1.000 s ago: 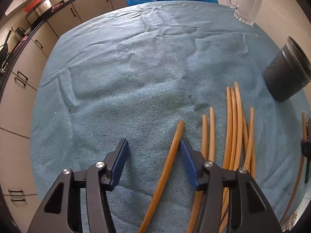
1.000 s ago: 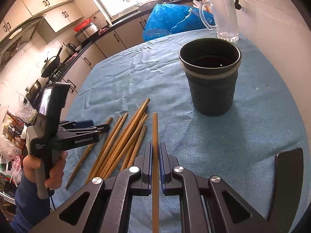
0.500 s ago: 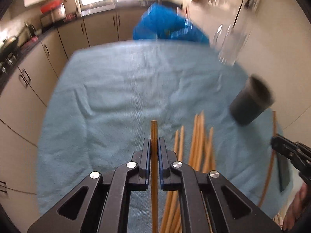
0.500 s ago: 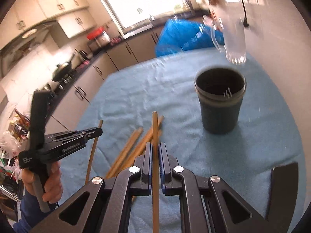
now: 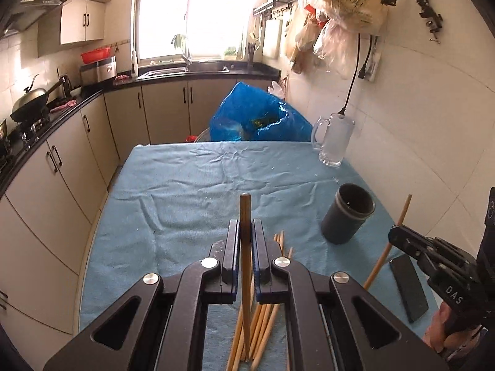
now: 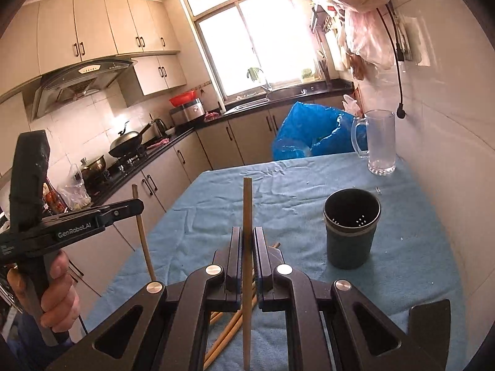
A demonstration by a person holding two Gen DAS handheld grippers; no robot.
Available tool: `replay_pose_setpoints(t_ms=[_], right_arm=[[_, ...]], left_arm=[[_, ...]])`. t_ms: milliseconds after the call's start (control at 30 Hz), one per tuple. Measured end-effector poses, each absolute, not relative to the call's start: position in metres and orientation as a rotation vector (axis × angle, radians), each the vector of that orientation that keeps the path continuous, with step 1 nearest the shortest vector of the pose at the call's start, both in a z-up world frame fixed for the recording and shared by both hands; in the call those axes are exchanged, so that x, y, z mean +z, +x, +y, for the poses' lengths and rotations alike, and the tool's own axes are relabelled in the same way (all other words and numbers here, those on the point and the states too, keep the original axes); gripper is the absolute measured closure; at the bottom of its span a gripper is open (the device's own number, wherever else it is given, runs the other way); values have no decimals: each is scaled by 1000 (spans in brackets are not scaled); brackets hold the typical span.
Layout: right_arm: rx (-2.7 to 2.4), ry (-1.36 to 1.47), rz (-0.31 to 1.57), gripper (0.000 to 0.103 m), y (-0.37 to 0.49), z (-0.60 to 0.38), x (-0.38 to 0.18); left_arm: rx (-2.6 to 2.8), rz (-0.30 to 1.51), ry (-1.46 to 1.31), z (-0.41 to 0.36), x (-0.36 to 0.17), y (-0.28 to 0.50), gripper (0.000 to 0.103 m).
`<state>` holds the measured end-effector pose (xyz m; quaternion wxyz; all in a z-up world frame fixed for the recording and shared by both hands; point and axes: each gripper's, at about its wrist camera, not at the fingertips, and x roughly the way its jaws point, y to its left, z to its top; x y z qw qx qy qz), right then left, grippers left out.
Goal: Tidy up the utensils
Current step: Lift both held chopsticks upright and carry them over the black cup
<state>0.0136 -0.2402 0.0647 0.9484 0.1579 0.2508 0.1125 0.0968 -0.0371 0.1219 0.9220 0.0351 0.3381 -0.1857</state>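
Observation:
My left gripper (image 5: 246, 228) is shut on a brown wooden chopstick (image 5: 246, 210), lifted above the table. My right gripper (image 6: 247, 236) is shut on another chopstick (image 6: 247, 204), also lifted; it shows at the right of the left wrist view (image 5: 402, 213). Several more chopsticks (image 5: 263, 318) lie on the blue cloth below both grippers. The dark perforated utensil cup (image 6: 351, 227) stands upright and empty, ahead and to the right of both grippers; it also shows in the left wrist view (image 5: 348, 213).
A glass mug (image 6: 379, 142) stands at the far right of the table by the wall. A blue plastic bag (image 5: 256, 117) sits beyond the far edge. A black flat object (image 5: 408, 287) lies on the blue cloth (image 5: 185, 191) near the right gripper. Kitchen cabinets run along the left.
My left gripper closed on a chopstick. Both grippers rose and tilted up with their chopsticks, so the cup and table now sit lower and farther away.

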Motion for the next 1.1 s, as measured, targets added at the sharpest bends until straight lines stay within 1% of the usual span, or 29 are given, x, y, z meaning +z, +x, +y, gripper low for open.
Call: replay_pose_setpoints(t_ms=[567, 1100], right_arm=[[220, 341, 453, 96, 5, -261, 81], [81, 406, 325, 96, 20, -338, 135]], left_arm=[[-419, 666, 81, -60, 145, 88, 96], [-521, 599, 93, -126, 201, 100, 96]])
